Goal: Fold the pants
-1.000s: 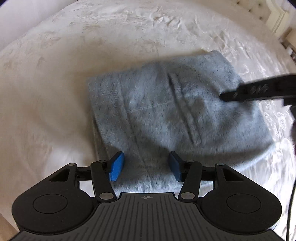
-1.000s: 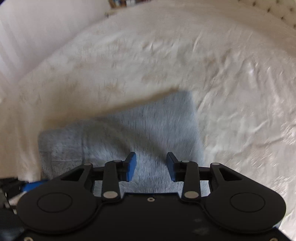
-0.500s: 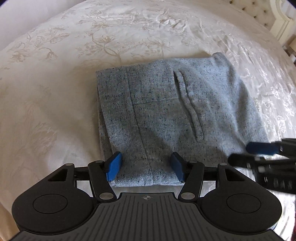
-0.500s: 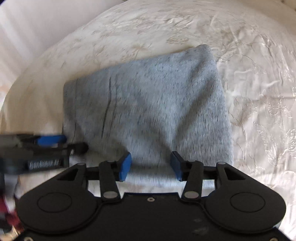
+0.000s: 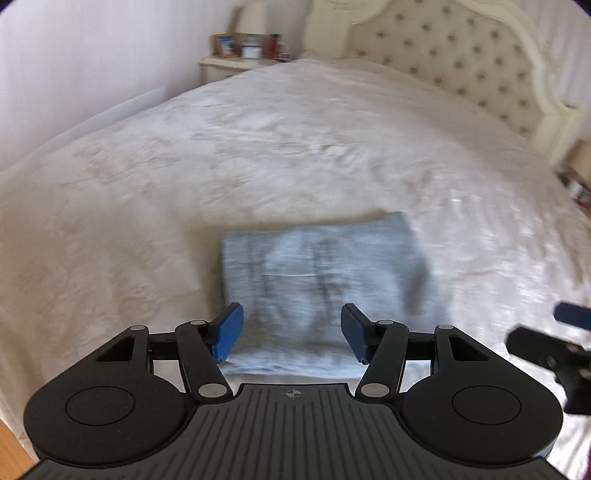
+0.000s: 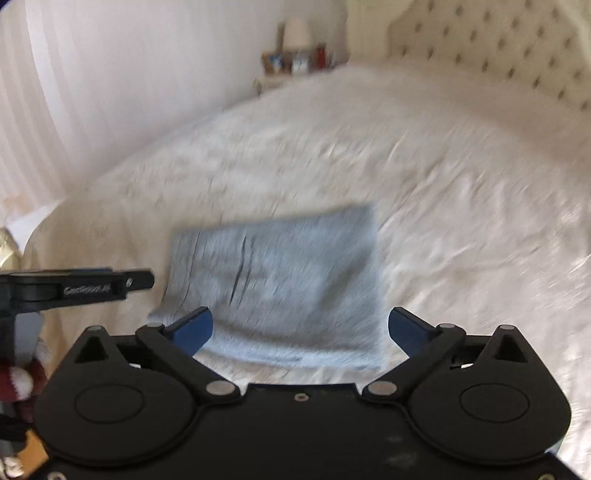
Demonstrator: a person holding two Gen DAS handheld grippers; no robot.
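The right gripper (image 6: 299, 330) has its jaws spread very wide and they are opening at this moment; nothing is between its 2 blue pads (image 6: 408, 330), which hang in the air above the near edge of the folded pants (image 6: 280, 280). The left gripper (image 5: 291, 332) has its jaws parted about halfway, and its blue pads (image 5: 229, 330) also pinch nothing and touch nothing. The pants, a light blue-grey speckled pair, lie flat as a compact rectangle on the near part of the bed (image 5: 295, 155), which has a cream embroidered cover. Behind the bed stands a tufted headboard (image 5: 461, 55), and beside it a small nightstand (image 5: 229, 66) with a lamp (image 5: 255, 18) and some picture frames; these small things are too blurred to name well. In the right wrist view the left gripper comes in from the left edge (image 6: 74, 288), beside the pants and apart from them, and a dark red and white sleeve (image 6: 18, 376) is partly cut off there. Both views are blurred, so the seams of the pants are hard to make out.
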